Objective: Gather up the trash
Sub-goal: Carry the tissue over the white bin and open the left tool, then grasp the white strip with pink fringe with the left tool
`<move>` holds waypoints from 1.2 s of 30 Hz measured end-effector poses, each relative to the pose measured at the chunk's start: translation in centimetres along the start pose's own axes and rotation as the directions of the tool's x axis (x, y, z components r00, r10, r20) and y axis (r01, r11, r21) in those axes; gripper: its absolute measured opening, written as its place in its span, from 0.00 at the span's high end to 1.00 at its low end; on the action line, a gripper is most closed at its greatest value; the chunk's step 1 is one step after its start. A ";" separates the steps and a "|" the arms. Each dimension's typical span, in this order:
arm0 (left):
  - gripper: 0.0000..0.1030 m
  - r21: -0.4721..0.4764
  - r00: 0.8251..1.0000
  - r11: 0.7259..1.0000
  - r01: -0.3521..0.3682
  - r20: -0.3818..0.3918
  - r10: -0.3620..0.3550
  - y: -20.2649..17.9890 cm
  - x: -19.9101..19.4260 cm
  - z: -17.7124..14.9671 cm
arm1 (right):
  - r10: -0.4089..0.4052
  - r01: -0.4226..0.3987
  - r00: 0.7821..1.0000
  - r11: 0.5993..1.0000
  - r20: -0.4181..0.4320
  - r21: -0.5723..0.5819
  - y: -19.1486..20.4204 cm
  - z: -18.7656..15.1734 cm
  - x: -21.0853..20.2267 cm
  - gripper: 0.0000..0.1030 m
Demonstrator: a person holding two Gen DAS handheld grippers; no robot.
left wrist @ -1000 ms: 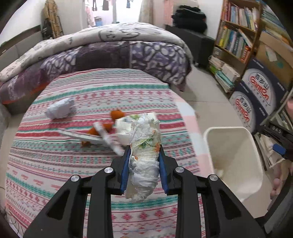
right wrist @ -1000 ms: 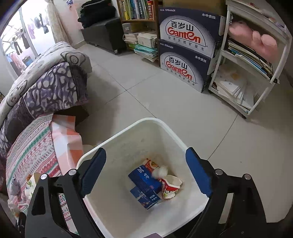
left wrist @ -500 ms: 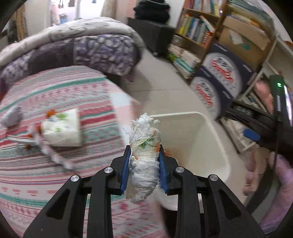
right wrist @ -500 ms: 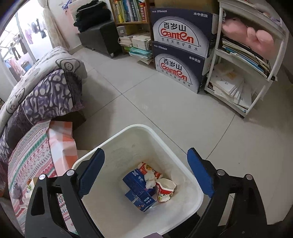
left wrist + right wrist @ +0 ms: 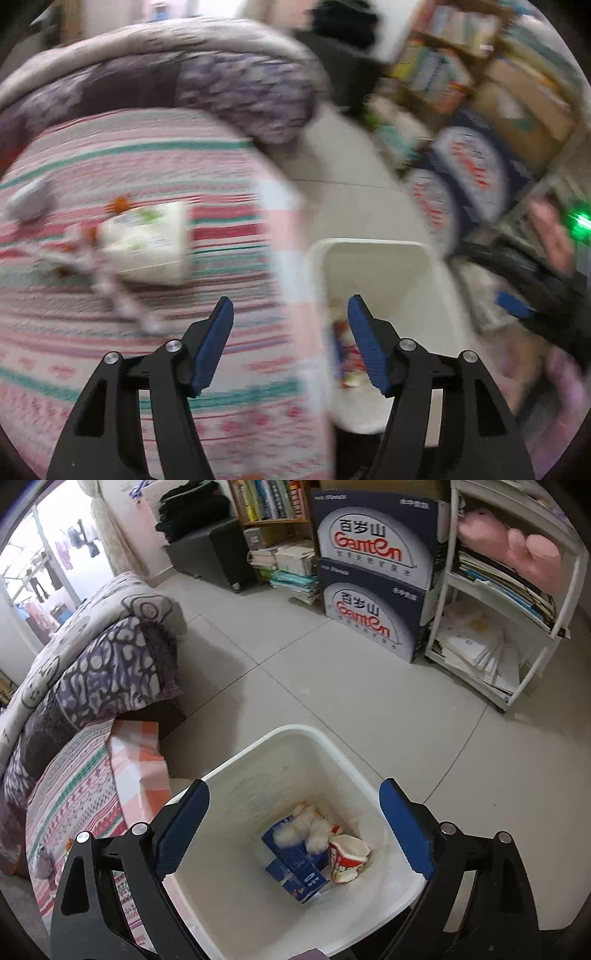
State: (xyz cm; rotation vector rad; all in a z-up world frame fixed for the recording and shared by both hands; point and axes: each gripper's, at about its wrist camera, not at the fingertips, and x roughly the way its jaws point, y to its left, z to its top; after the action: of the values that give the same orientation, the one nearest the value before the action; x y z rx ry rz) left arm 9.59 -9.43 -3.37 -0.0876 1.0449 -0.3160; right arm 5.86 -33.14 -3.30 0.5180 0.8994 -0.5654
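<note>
Right now the left gripper (image 5: pixel 290 341) sits low in the centre of its blurred view, its blue-padded jaws opening with nothing between them; behind the gap run the edge of the striped bedspread (image 5: pixel 155 166) and the near rim of the white bin (image 5: pixel 373 245), which fills the lower right of that frame. On the bedspread, at centre left, lies a white carton (image 5: pixel 147 242) with green print, a twisted strip of wrapper (image 5: pixel 118 295) trailing from it toward the lower centre, and a grey crumpled wad (image 5: pixel 27 199) near the left edge; orange scraps (image 5: pixel 120 202) show just above the carton. All of this is smeared by motion, so finer detail cannot be told. In the right wrist view the right gripper (image 5: pixel 293 830) stands wide at the bottom of the frame, empty, its fingers framing the bin (image 5: pixel 291 734) from above. At the bin's bottom, lower centre, lie a blue carton (image 5: pixel 291 864), a white crumpled wad (image 5: pixel 306 829) resting on it, and a crushed red-and-white cup (image 5: pixel 345 858) just to its right. Two stacked dark-blue drink boxes (image 5: pixel 369 587) stand in the upper centre, beside a white shelf unit (image 5: pixel 506 602) at upper right, and a patterned quilt (image 5: pixel 96 657) lies at the left.
</note>
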 end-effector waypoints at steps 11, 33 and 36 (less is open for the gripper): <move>0.39 -0.218 0.960 0.944 -0.249 -0.185 0.211 10.0 4.8 1.1 | 0.059 -0.065 0.997 0.993 -0.053 -0.103 3.3 -1.6 0.5 0.12; 0.90 -0.255 0.980 0.946 -0.199 -0.065 0.188 18.3 -2.6 -0.2 | 0.246 -0.308 0.947 0.879 -0.207 -0.365 18.2 -8.6 1.7 0.12; 0.90 -0.270 0.979 0.941 -0.206 -0.050 0.200 19.3 -3.6 -0.2 | 0.258 -0.330 0.941 0.850 -0.221 -0.410 20.7 -10.0 1.9 0.11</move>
State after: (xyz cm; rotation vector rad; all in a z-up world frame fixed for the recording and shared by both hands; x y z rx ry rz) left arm 11.87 10.01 -4.68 -0.2241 1.1051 0.0172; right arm 14.55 -11.99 -6.38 0.2768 1.0399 -0.0269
